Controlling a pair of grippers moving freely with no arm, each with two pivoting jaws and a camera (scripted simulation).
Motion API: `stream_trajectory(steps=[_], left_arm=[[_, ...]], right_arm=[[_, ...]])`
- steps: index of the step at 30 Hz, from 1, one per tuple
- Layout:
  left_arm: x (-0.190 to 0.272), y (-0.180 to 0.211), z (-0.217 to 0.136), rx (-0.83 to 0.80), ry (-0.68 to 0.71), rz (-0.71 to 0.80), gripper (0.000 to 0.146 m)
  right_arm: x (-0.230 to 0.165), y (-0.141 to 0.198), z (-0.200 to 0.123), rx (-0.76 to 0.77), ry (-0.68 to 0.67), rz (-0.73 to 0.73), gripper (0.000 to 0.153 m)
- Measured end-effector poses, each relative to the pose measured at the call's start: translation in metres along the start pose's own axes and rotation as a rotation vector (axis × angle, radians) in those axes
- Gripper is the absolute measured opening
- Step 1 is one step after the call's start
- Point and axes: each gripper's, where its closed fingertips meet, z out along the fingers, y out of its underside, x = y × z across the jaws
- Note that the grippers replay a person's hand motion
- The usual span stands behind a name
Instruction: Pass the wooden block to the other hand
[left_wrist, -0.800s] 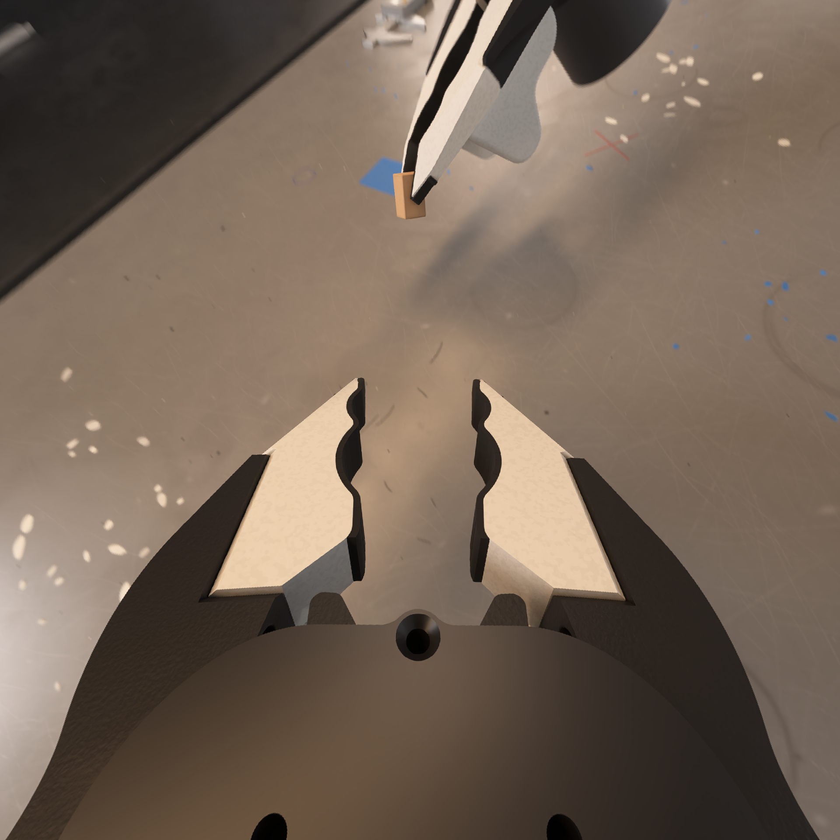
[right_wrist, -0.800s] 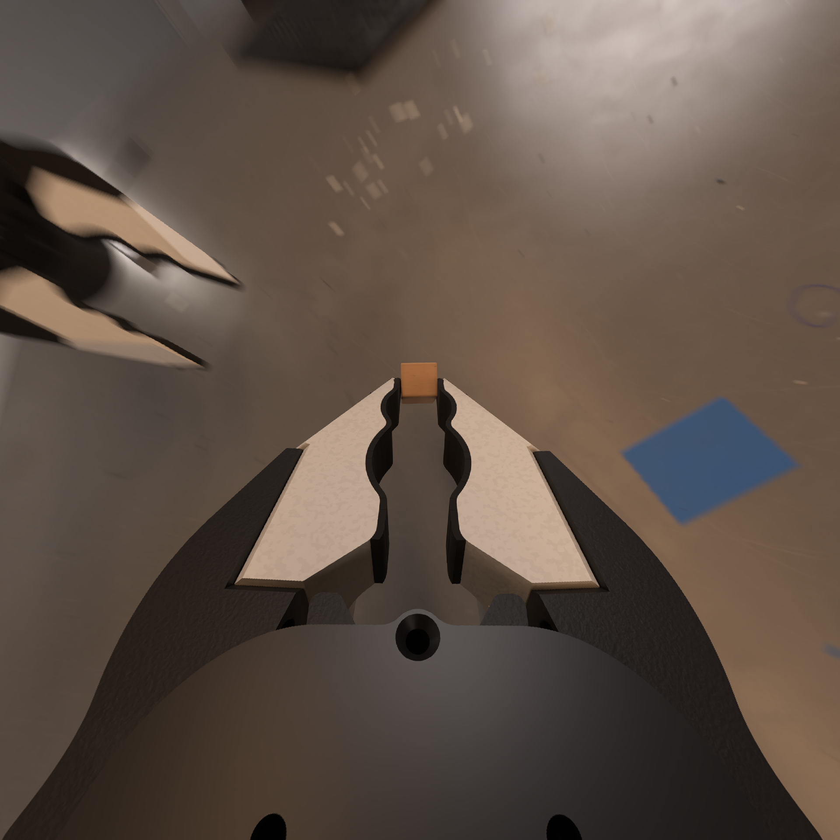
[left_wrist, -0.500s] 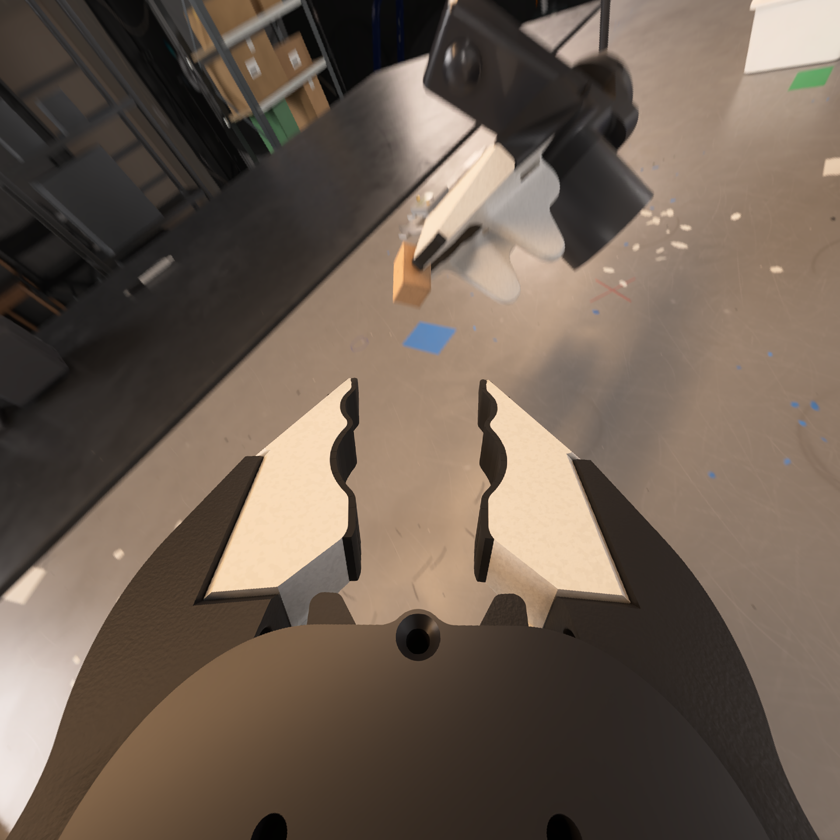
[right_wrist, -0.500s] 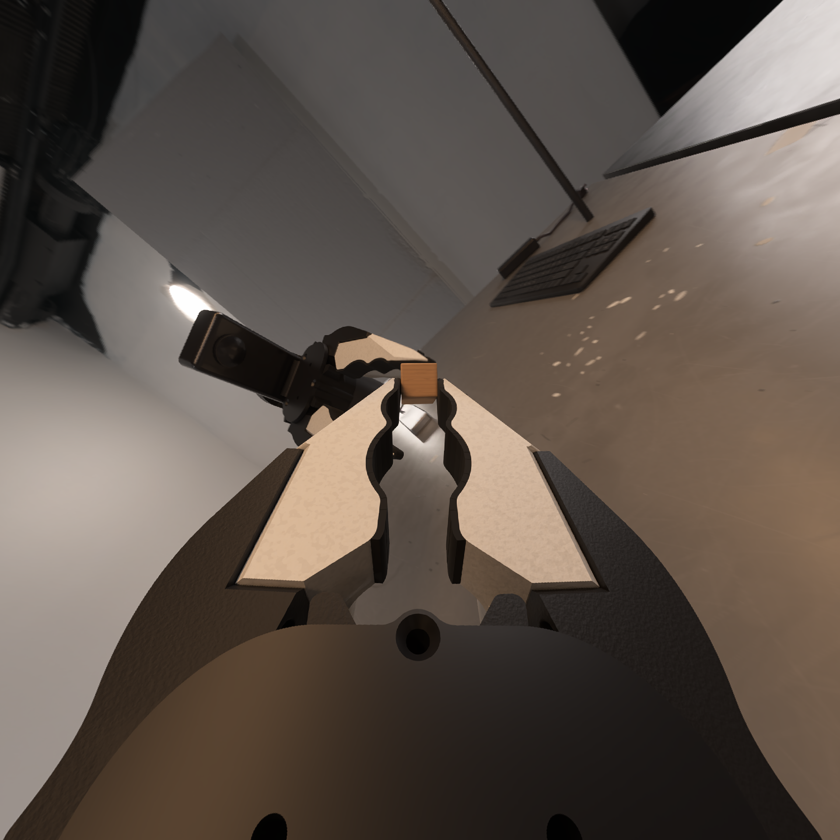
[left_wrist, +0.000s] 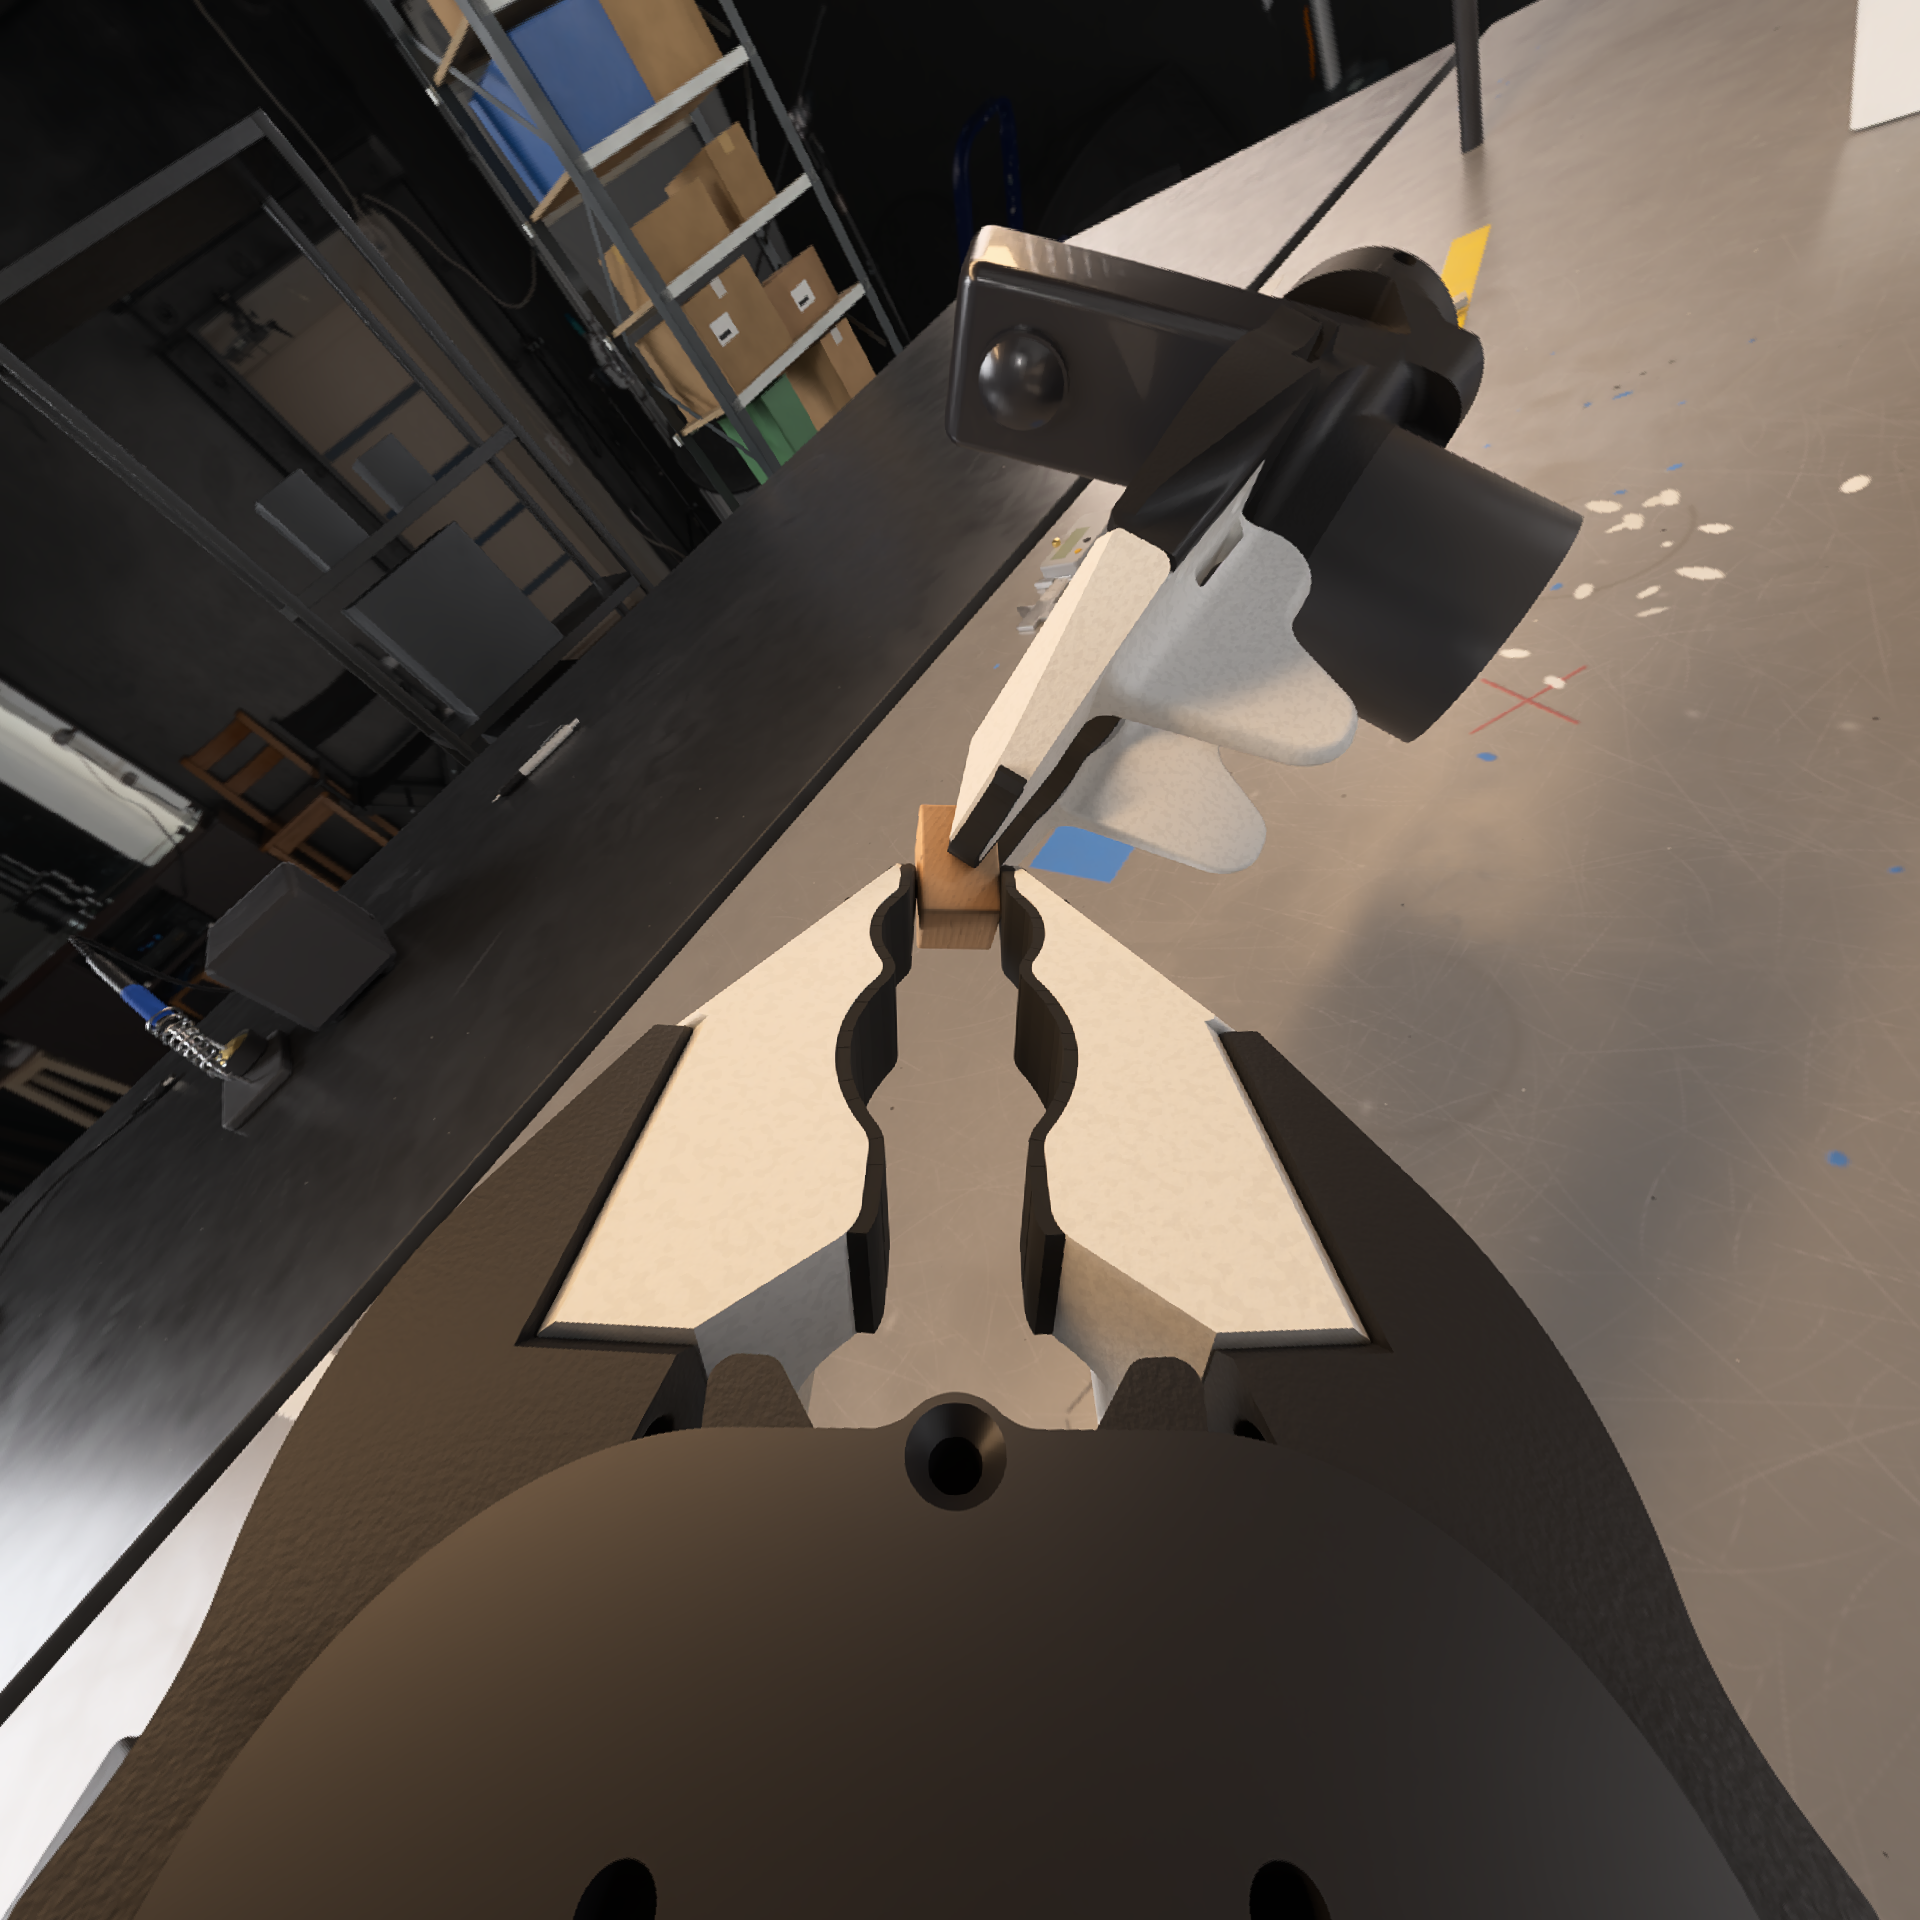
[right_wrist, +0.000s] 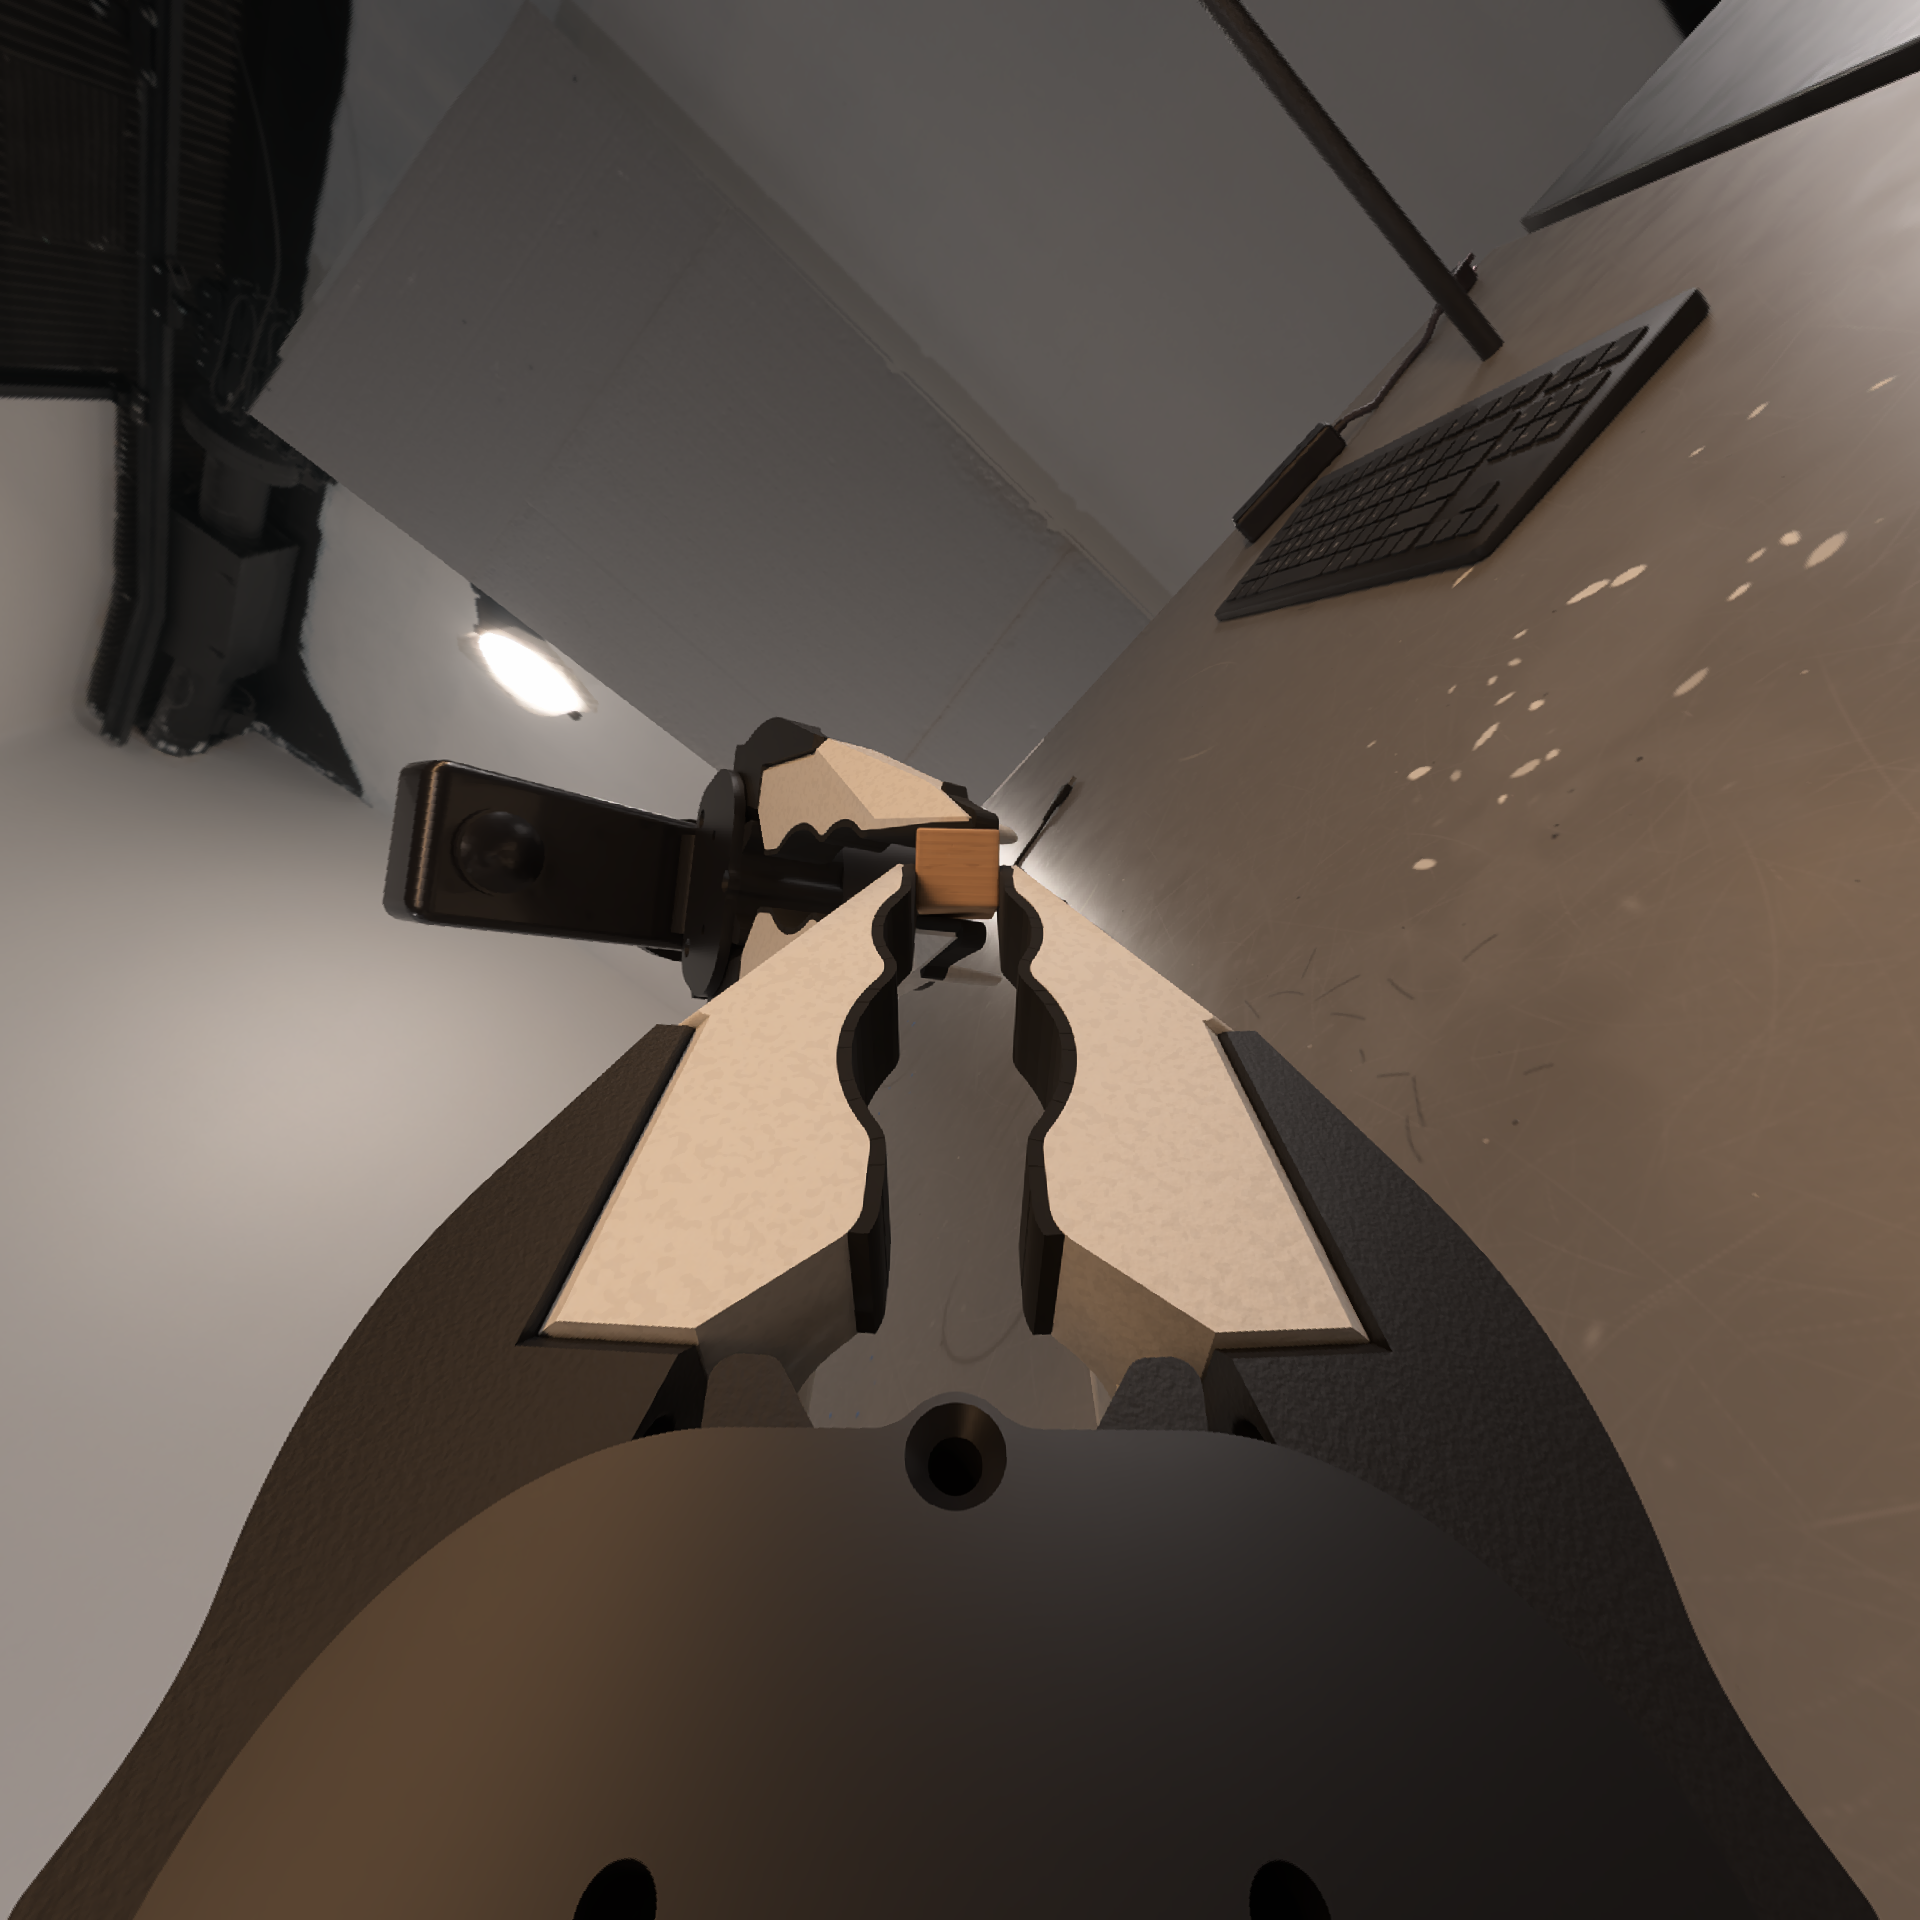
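The small wooden block (left_wrist: 951, 920) is held in the air above the table (left_wrist: 1558, 1091). My left gripper (left_wrist: 958, 902) is shut on it at the very fingertips. My right gripper (left_wrist: 985, 850) comes down from the upper right and also pinches the block's top part. In the right wrist view the block (right_wrist: 956, 871) sits between my right gripper's (right_wrist: 954, 896) tips. The left gripper's fingers (right_wrist: 862, 790) close on it from the far side, crosswise. Both grippers hold the block at once.
A blue square patch (left_wrist: 1081, 860) and a red cross mark (left_wrist: 1527, 701) lie on the table under the right gripper. A black keyboard (right_wrist: 1455, 468) lies farther off. A dark bench (left_wrist: 623, 831) and shelves with cardboard boxes (left_wrist: 727, 260) stand to the left.
My left gripper has moved forward onto the block and its jaws have closed from wide open onto it. The right gripper still holds the block and has come closer.
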Motion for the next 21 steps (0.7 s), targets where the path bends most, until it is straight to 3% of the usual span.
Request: stream_trajectory(steps=[8, 9, 11, 16, 19, 21], left_arm=[[-0.020, -0.003, -0.016, 0.071, -0.030, -0.101, 0.015], [-0.022, -0.005, -0.018, 0.098, -0.027, -0.146, 0.015], [-0.028, -0.011, -0.024, 0.158, -0.002, -0.260, 0.015], [-0.046, -0.024, -0.037, 0.367, 0.137, -0.657, 0.015], [-0.061, -0.027, -0.043, 0.504, 0.254, -0.921, 0.015], [-0.067, -0.026, -0.047, 0.556, 0.300, -1.001, 0.015]], right_arm=[[-0.008, -0.010, 0.021, 0.042, -0.055, 0.057, 0.015], [-0.011, -0.013, 0.024, 0.056, -0.070, 0.064, 0.022], [-0.017, -0.020, 0.029, 0.079, -0.093, 0.069, 0.036], [-0.024, -0.037, 0.036, 0.141, -0.107, 0.064, 0.046], [-0.027, -0.042, 0.034, 0.162, -0.059, -0.026, 0.052], [-0.030, -0.044, 0.032, 0.162, -0.010, -0.107, 0.053]])
